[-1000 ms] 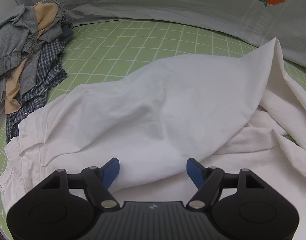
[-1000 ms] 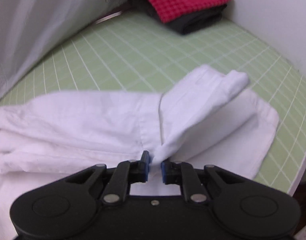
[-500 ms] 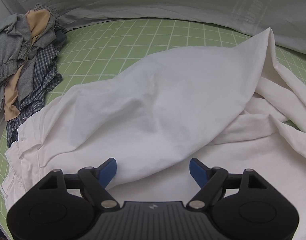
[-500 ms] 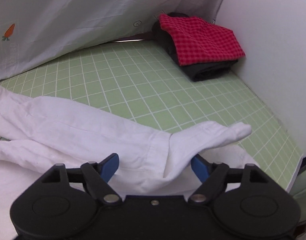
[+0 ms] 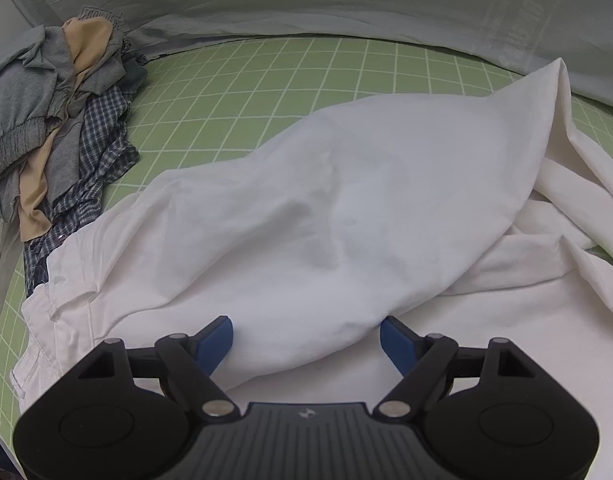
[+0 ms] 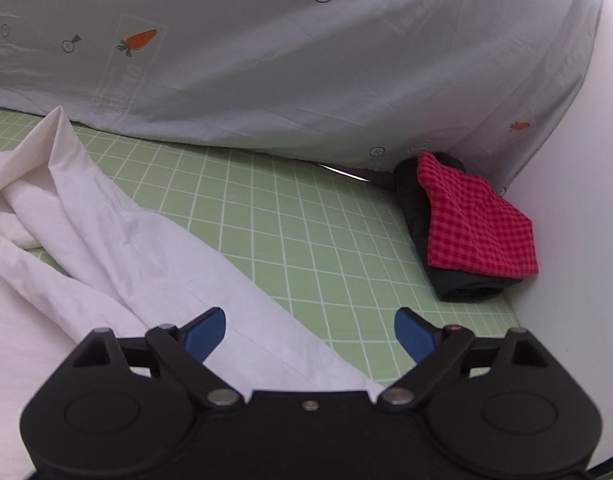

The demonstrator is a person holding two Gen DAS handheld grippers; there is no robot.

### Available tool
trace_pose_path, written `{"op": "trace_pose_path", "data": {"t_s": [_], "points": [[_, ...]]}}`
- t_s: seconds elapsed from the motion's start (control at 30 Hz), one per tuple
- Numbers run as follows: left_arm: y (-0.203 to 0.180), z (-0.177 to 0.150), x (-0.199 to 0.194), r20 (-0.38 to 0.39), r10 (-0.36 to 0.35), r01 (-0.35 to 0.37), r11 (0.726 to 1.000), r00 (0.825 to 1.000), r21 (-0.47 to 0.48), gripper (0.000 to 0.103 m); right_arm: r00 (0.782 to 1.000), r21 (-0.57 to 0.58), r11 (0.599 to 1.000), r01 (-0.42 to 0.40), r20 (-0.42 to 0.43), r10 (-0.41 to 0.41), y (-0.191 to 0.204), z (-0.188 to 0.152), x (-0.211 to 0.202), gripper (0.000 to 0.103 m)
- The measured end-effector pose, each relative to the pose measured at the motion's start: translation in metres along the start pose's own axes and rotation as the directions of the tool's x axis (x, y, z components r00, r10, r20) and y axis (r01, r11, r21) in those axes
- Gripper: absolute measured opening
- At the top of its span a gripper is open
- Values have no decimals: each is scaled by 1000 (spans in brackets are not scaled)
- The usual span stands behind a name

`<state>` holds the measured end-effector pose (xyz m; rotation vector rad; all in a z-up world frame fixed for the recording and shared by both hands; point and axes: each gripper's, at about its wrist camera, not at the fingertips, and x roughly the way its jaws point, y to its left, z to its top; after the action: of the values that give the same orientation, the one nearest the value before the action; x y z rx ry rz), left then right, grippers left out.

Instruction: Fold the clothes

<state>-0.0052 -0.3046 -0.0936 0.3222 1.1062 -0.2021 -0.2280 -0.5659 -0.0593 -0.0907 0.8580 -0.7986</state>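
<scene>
A white garment [image 5: 346, 216] lies rumpled on the green grid mat [image 5: 290, 76], with a fold raised in the middle and loose folds at the right. My left gripper [image 5: 306, 338] is open, its blue fingertips on either side of the near edge of the raised fold, holding nothing. In the right wrist view the same white garment [image 6: 118, 248] spreads over the left half of the mat [image 6: 306, 232]. My right gripper [image 6: 310, 330] is open and empty above the garment's right edge.
A pile of grey, tan and blue-checked clothes [image 5: 54, 128] sits at the mat's far left. A folded stack with a red checked cloth [image 6: 472, 224] on dark garments stands at the far right by a white wall. A grey carrot-print sheet [image 6: 266, 60] hangs behind.
My right gripper opened and let go of the white garment's fold, which dropped flat, then swung up and right toward the red stack. My left gripper stayed open and shifted slightly.
</scene>
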Motion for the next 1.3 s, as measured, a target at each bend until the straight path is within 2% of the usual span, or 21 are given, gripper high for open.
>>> {"op": "trace_pose_path", "data": {"t_s": [0.13,0.27,0.33,0.37,0.4,0.43,0.47,0.5,0.67,0.8,0.83,0.87,0.9,0.93,1.0,1.03,1.07,1.1,1.17,1.23,1.3], "points": [[6,0,1,-2,3,-3,1000,1000,-18,82,988,-27,993,-116,-105,112,18,-6,18,88],[12,1,3,-5,5,-5,999,1000,-36,82,973,-64,986,-151,-183,137,28,-16,31,82],[15,1,3,-6,6,-6,999,1000,-45,82,973,-93,984,-151,-190,132,28,-18,33,59],[16,1,4,-7,4,-5,999,1000,-50,82,974,-104,983,-152,-184,131,25,-16,33,33],[17,2,4,-8,3,-4,999,1000,-54,82,976,-114,982,-153,-172,132,21,-12,33,18],[18,2,4,-8,2,-3,998,1000,-58,82,979,-113,982,-152,-154,134,16,-7,33,14],[18,3,5,-8,2,-3,998,1000,-59,82,985,-111,984,-137,-124,123,9,2,32,4],[19,3,5,-8,2,-2,998,1000,-59,82,990,-111,987,-115,-90,105,2,12,31,3],[21,7,8,-12,4,-4,998,1000,-60,85,997,-51,999,-12,77,16,-41,84,44,2],[20,8,10,-9,-12,11,999,1000,-51,85,973,76,995,63,217,-78,-64,135,62,4],[20,8,10,-8,-17,17,999,1000,-48,85,969,114,990,81,223,-105,-65,140,70,4],[20,7,10,-6,-22,22,999,1000,-45,85,969,142,985,101,210,-130,-64,144,79,16],[19,7,10,-4,-27,27,999,1000,-42,85,979,150,983,107,155,-130,-62,144,90,34],[19,7,10,-3,-32,32,999,999,-39,85,990,148,983,105,76,-117,-60,143,103,40],[18,7,11,0,-42,42,999,999,-33,82,998,199,978,58,-2,-59,-57,126,112,46],[18,7,11,2,-47,47,998,999,-30,75,999,227,973,27,-27,-22,-54,112,112,51],[18,7,11,3,-52,53,998,999,-27,70,999,241,971,5,-48,6,-50,99,111,60],[17,7,11,4,-58,58,998,998,-24,58,997,249,968,-13,-68,31,-46,86,110,65],[13,7,10,13,-76,76,997,997,-5,41,991,245,969,-26,-118,56,-36,58,106,64],[7,8,6,29,-89,88,996,996,22,10,984,246,969,-25,-166,68,-29,31,102,64],[3,10,-3,73,-54,51,998,996,47,5,977,267,963,-26,-196,81,-28,13,97,64]]}}
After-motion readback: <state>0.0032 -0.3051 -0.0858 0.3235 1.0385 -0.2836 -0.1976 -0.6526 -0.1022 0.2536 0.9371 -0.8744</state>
